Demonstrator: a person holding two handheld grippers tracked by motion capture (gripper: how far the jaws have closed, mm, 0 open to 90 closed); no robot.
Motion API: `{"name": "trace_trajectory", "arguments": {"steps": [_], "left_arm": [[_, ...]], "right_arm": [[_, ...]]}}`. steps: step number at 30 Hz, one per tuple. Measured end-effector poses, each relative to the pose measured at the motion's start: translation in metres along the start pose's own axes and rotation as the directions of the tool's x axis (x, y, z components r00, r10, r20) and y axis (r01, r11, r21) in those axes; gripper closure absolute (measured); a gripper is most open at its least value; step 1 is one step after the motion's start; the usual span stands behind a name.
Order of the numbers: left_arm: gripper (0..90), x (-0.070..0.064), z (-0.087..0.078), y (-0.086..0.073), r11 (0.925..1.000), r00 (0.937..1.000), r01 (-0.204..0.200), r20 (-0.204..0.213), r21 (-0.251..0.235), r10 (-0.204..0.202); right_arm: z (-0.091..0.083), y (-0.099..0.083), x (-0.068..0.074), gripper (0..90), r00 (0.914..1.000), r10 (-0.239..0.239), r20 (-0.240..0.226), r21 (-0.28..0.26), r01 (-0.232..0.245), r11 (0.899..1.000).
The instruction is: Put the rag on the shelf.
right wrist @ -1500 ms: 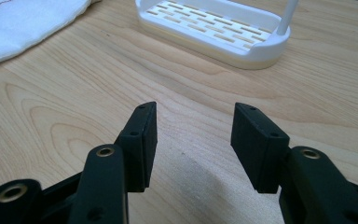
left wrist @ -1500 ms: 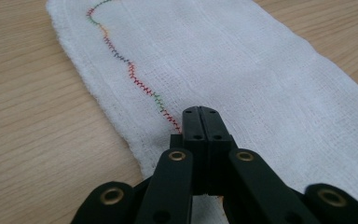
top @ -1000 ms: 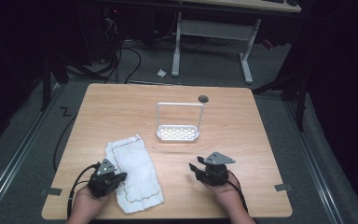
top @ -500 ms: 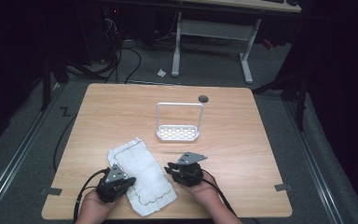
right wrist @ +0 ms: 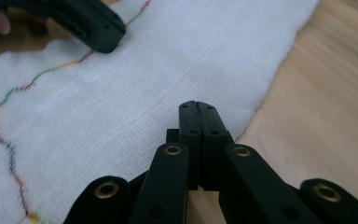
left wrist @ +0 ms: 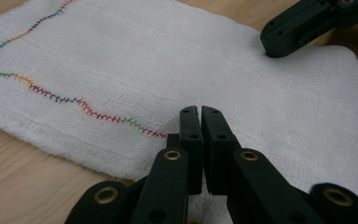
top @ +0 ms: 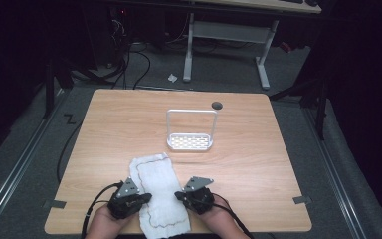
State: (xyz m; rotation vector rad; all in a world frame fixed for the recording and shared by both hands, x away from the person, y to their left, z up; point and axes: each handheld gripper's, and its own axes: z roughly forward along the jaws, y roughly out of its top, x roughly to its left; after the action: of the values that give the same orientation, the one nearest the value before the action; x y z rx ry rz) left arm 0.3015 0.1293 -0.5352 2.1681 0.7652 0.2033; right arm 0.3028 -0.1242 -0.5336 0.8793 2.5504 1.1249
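A white cloth (top: 158, 191) with multicoloured stitching along its border lies flat near the table's front edge. My left gripper (top: 147, 197) is shut, its tips resting over the cloth's left side (left wrist: 121, 60), nothing pinched between them (left wrist: 200, 112). From the opposite side my right gripper (top: 178, 194) comes in, shut too, with its tips (right wrist: 198, 106) over the cloth's right edge (right wrist: 177, 56). Each gripper view shows the other gripper's jaw tip lying on the cloth: the right gripper (left wrist: 284, 35) and the left gripper (right wrist: 98, 32).
A small white wire rack (top: 190, 133) with a perforated base stands mid-table behind the cloth. A dark round hole (top: 217, 105) sits near the far edge. Bare wood table (top: 278, 164) lies to the right and left. Desk legs and cables are on the floor beyond.
Both grippers have moved inward from the sides until their tips lie on the cloth. The cloth has shifted slightly right and lies straighter along the table's depth.
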Motion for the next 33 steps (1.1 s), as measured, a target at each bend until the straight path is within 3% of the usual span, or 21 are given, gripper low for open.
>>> {"name": "trace_trajectory", "arguments": {"steps": [3,4,6,7,8,10,12,14,16,19,22,24,25,26,30,31,32,33], "left_arm": [[84.4,-0.016,0.009,0.007,0.9986,0.9974,-0.051,0.052,0.013,0.05],[82.9,-0.016,0.009,0.007,0.9986,0.9974,-0.051,0.052,0.013,0.05],[77.0,-0.022,0.01,0.015,0.9946,0.9945,-0.104,0.001,-0.001,0.104],[75.8,-0.022,0.01,0.015,0.9946,0.9945,-0.104,0.001,-0.001,0.104],[75.8,-0.021,0.009,0.018,0.9935,0.9934,-0.112,-0.024,-0.019,0.112],[70.6,-0.003,0.01,0.025,0.9976,0.9955,-0.04,-0.088,-0.056,0.035],[70.4,0.01,0.013,0.026,0.9982,0.9944,0.012,-0.104,-0.059,-0.018],[73.4,0.016,0.017,0.025,0.9983,0.9932,0.035,-0.109,-0.047,-0.04],[75.9,0.016,0.023,0.024,0.9989,0.9936,0.034,-0.107,-0.033,-0.037],[75.0,0.011,0.026,0.026,0.9993,0.9957,0.02,-0.09,-0.03,-0.023],[74.7,-0.001,0.037,0.032,0.9992,0.9983,-0.013,-0.057,-0.038,0.011],[75.0,-0.015,0.051,0.042,0.9981,0.9974,-0.053,-0.051,-0.031,0.051],[75.1,-0.015,0.051,0.042,0.9981,0.9974,-0.053,-0.051,-0.031,0.051],[75.1,-0.022,0.06,0.047,0.997,0.9973,-0.065,-0.037,-0.042,0.064],[74.1,-0.023,0.067,0.054,0.9979,0.9987,-0.049,-0.018,-0.043,0.048],[74.1,-0.02,0.066,0.055,0.999,0.9998,-0.017,-0.001,-0.042,0.017],[70.5,-0.016,0.062,0.056,0.9984,0.9999,0.011,-0.011,-0.056,-0.012],[69.0,-0.013,0.059,0.057,0.9974,0.9995,0.014,-0.027,-0.071,-0.016]], "right_arm": [[-0.019,-0.018,0.005,90.0,0.9999,0.006,0.012,0.007,-0.006,1.0],[-0.019,-0.018,0.005,90.0,0.9999,0.006,0.012,0.007,-0.006,1.0],[-0.032,-0.025,0.003,85.6,0.9994,0.018,0.029,-0.018,-0.018,1.0],[-0.032,-0.025,0.003,85.6,0.9994,0.018,0.029,-0.018,-0.018,1.0],[-0.033,-0.023,0.001,84.6,0.9993,0.019,0.033,-0.036,-0.018,0.999],[-0.026,-0.007,-0.008,81.4,0.9984,0.01,0.055,-0.056,-0.006,0.998],[-0.014,0.004,-0.017,81.4,0.997,0.016,0.075,-0.056,-0.012,0.998],[-0.001,0.012,-0.028,81.9,0.996,0.032,0.083,-0.036,-0.029,0.999],[0.008,0.014,-0.034,82.8,0.9959,0.024,0.087,0.005,-0.024,1.0],[0.005,0.008,-0.036,82.8,0.9966,0.028,0.077,-0.005,-0.028,1.0],[-0.007,-0.003,-0.037,82.7,0.9958,0.028,0.087,0.002,-0.029,1.0],[-0.022,-0.017,-0.041,82.8,0.9932,0.032,0.112,0.001,-0.032,0.999],[-0.022,-0.017,-0.041,82.8,0.9932,0.032,0.112,0.001,-0.032,0.999],[-0.03,-0.024,-0.046,82.7,0.9916,0.064,0.112,-0.009,-0.063,0.998],[-0.036,-0.03,-0.05,79.7,0.9892,0.089,0.116,-0.012,-0.089,0.996],[-0.036,-0.03,-0.05,79.7,0.9892,0.089,0.116,-0.012,-0.089,0.996],[-0.041,-0.033,-0.053,75.3,0.988,0.104,0.114,-0.044,-0.099,0.994],[-0.043,-0.034,-0.055,74.7,0.9874,0.115,0.109,-0.064,-0.108,0.992]]}}
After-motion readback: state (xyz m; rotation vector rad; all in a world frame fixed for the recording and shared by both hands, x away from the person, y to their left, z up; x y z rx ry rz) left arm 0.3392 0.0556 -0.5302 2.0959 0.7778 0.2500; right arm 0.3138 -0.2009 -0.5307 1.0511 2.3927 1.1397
